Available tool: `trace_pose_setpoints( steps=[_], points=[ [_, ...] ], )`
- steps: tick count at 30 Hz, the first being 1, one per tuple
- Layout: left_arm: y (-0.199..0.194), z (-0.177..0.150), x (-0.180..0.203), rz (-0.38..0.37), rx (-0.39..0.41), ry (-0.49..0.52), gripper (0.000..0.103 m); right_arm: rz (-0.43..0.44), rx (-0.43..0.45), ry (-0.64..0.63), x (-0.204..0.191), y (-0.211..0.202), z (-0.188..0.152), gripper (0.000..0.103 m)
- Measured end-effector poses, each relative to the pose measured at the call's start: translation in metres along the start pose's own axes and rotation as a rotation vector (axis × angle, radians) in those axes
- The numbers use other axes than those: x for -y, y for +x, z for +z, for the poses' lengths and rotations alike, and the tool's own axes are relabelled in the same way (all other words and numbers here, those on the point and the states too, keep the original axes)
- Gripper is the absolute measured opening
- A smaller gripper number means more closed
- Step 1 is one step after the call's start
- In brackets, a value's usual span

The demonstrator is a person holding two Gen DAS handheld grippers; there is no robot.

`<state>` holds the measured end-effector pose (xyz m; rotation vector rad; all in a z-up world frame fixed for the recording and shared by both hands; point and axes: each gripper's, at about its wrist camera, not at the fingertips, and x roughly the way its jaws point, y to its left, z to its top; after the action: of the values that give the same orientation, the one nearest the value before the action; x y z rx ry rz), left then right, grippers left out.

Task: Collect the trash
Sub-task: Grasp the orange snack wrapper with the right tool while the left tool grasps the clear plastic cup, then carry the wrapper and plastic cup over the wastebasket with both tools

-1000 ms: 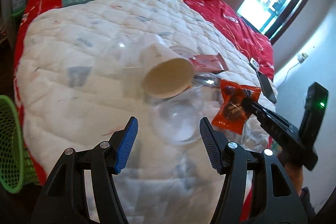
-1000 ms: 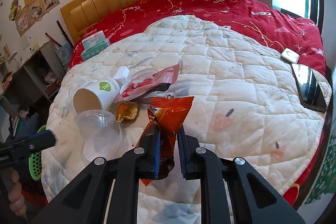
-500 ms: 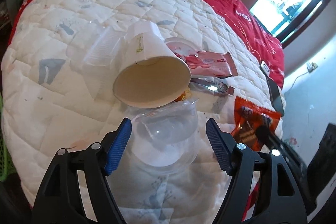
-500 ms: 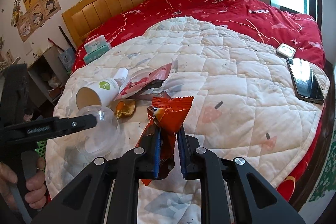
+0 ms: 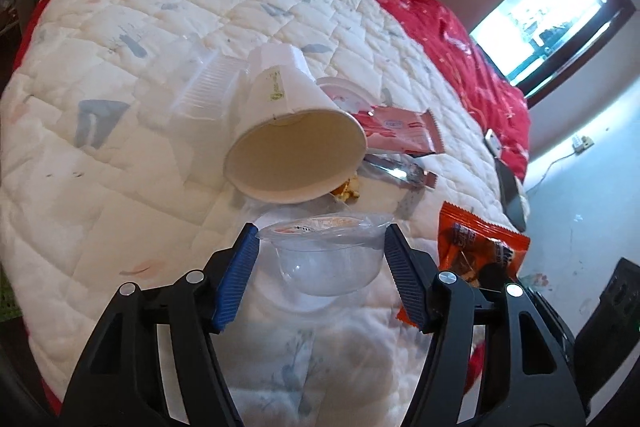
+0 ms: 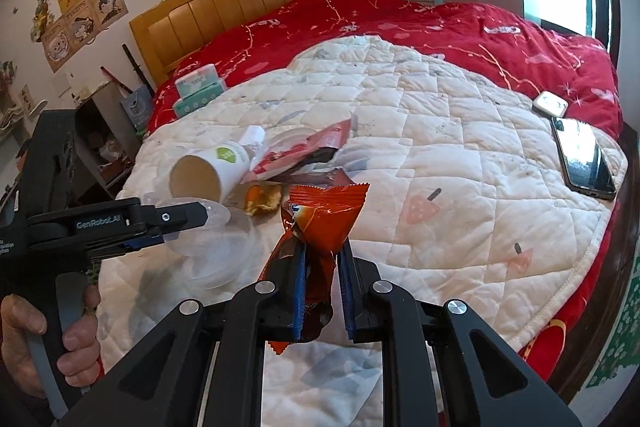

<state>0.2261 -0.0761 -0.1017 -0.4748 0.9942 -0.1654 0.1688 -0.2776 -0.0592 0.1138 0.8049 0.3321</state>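
Observation:
Trash lies on a white quilt. My left gripper stands open around a clear plastic cup, its pads at the cup's rim on both sides. Beyond it lie a tipped white paper cup, a ribbed clear cup, a pink wrapper, a silver wrapper and a yellow scrap. My right gripper is shut on an orange snack wrapper and holds it above the quilt. The left gripper also shows in the right wrist view.
A phone and a small white device lie near the quilt's right edge. Tissue packs sit on the red blanket by the wooden headboard. A shelf stands left of the bed.
My left gripper has moved forward and down so the clear cup now sits between its pads. The right gripper has kept its hold on the orange wrapper with little movement.

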Motion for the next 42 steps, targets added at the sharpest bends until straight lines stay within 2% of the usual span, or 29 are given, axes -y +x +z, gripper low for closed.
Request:
trace_pose_setpoints(
  steps=[5, 10, 15, 21, 27, 33, 42],
  points=[
    [-0.041, -0.010, -0.011, -0.026, 0.066, 0.010, 0.063, 0.024, 0.022, -0.025, -0.020, -0.016, 0.001, 0.015],
    [-0.085, -0.018, -0.039, 0.009, 0.136, -0.004, 0.063, 0.064, 0.038, -0.074, -0.053, -0.028, 0.005, 0.015],
    [-0.126, -0.027, -0.083, 0.083, 0.204, -0.051, 0.063, 0.118, 0.029, -0.122, -0.091, -0.025, 0.009, 0.015],
    [-0.163, -0.035, -0.155, 0.203, 0.253, -0.152, 0.063, 0.197, 0.000, -0.196, -0.148, -0.010, 0.009, 0.015],
    [-0.185, -0.044, -0.224, 0.321, 0.273, -0.247, 0.064, 0.265, -0.040, -0.259, -0.203, 0.009, 0.008, 0.015],
    [-0.191, -0.047, -0.280, 0.386, 0.260, -0.324, 0.064, 0.306, -0.074, -0.314, -0.246, 0.024, 0.002, 0.015],
    [-0.186, -0.060, -0.324, 0.393, 0.221, -0.418, 0.065, 0.344, -0.121, -0.372, -0.287, 0.044, -0.010, 0.015]
  ],
)
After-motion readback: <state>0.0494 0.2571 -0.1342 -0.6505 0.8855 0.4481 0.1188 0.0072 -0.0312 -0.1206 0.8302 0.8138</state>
